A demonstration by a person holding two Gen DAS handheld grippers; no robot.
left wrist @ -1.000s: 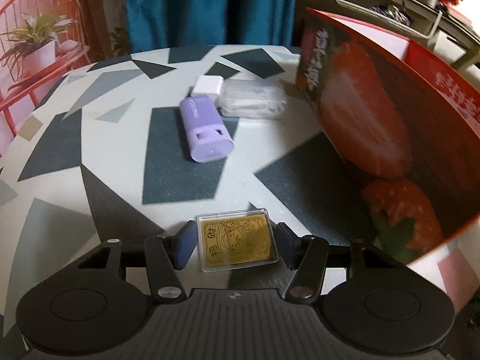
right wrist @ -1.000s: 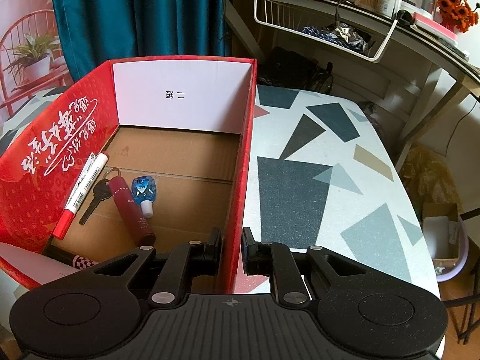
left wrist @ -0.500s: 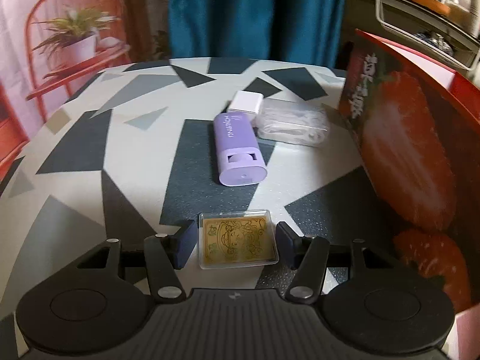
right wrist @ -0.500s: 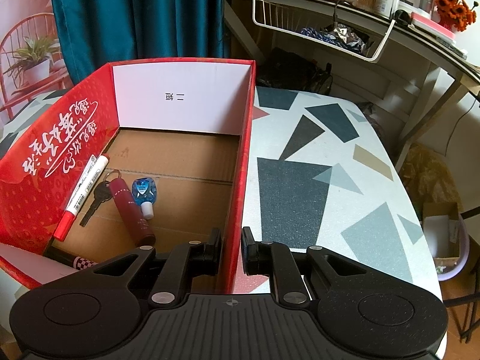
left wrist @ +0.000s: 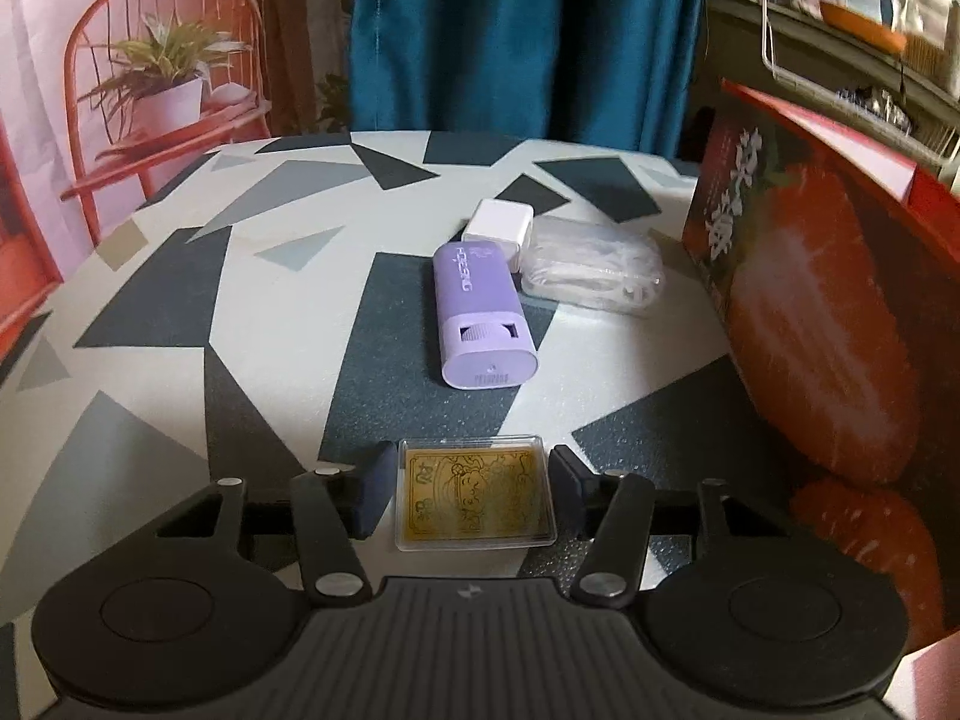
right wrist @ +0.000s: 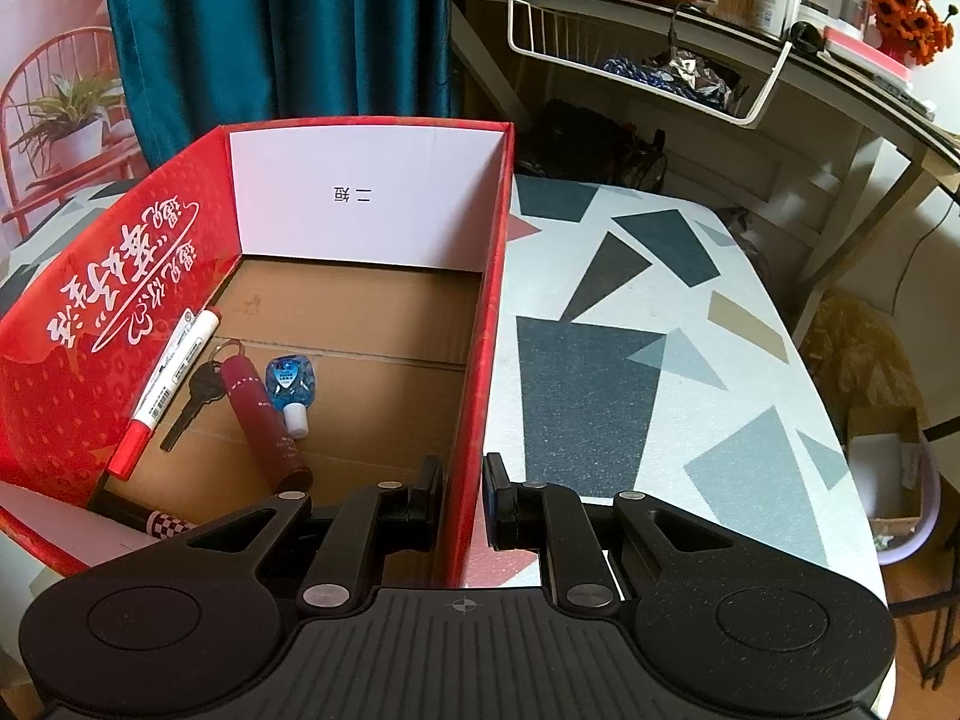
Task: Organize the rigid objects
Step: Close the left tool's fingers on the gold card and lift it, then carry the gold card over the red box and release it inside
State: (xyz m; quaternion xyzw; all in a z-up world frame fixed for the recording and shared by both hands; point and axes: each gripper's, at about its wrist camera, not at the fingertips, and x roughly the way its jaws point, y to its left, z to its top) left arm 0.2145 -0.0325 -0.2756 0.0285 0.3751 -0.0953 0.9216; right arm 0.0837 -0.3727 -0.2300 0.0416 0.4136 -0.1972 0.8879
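Tabletop [left wrist: 180, 312] half hidden by box [right wrist: 489, 324] – right fingers [right wrist: 462, 501] pinch its wall – left fingers [left wrist: 474, 495] closing around card [left wrist: 474, 495].

Left gripper [left wrist: 474, 495] rolled level from its tilt of a second ago, so that worktop [left wrist: 180, 324] and red box [left wrist: 840, 324] now sit squarer in its view. Jaws just closed a little further around the gold card in its clear case [left wrist: 474, 495], narrowing the gaps; pads look just beside its edges, contact unclear.

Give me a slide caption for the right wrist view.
Right gripper clamps the red box's side wall; marker, key inside.
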